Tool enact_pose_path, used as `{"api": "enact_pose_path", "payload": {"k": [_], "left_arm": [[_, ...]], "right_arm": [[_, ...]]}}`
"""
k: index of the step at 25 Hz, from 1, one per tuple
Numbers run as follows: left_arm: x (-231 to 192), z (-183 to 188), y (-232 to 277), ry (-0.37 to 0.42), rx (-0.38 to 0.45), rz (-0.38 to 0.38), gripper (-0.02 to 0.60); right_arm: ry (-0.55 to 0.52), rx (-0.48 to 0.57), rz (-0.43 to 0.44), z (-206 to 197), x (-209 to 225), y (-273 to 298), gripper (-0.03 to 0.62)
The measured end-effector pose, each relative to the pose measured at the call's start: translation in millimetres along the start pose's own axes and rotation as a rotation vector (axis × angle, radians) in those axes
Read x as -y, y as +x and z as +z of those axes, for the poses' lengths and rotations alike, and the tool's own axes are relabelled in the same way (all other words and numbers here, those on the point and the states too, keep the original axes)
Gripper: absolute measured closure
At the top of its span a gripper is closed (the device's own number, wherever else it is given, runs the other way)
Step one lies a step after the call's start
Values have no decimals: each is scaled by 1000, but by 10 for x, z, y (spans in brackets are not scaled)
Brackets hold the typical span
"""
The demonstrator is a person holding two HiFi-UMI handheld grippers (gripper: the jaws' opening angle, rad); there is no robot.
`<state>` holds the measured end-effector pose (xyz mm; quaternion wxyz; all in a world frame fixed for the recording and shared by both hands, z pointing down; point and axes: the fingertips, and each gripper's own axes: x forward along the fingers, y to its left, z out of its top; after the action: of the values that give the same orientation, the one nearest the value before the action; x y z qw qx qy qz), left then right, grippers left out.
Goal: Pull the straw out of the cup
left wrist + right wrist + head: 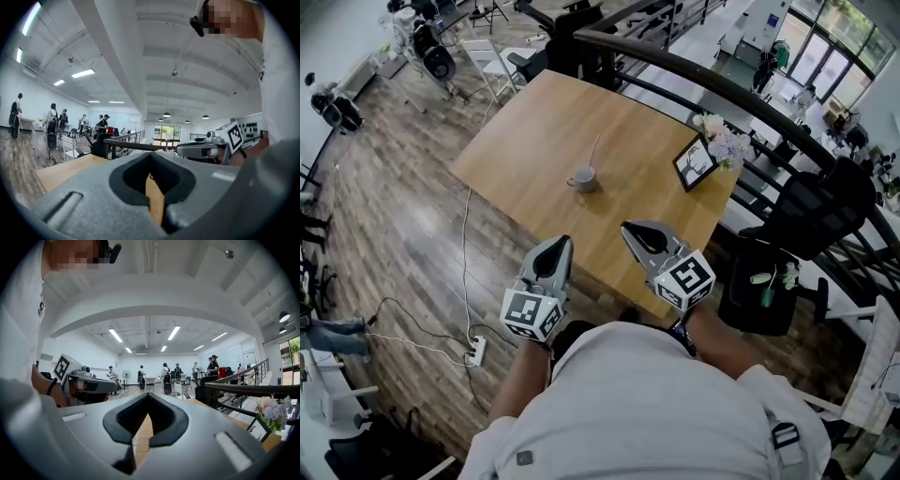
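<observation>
Left gripper (555,246) and right gripper (632,230) both closed, empty; cup (583,178) with straw (593,150) at twelve o'clock, well apart, on the counter (534,131).

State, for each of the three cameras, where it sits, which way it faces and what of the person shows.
Head view: on the person's head, facing steeply down at the table, cup and straw; shows shirt, left gripper and right gripper.
Left gripper view: on that gripper, facing level along its shut jaws across the room; shirt at right.
Right gripper view: on that gripper, level along its shut jaws; shirt at left.
Shared: each gripper view shows the other gripper and the table.
</observation>
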<state>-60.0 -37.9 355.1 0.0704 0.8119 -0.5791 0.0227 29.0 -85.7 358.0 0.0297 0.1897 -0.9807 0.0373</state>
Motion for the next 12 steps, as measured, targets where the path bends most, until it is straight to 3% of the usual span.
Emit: {"api": "enact_pose_path", "payload": {"k": [12], "left_arm": [[-355,-58,626,-9,-36,-88,577]], "right_arm": [[33,-6,-90,-60,539,329,585]]}}
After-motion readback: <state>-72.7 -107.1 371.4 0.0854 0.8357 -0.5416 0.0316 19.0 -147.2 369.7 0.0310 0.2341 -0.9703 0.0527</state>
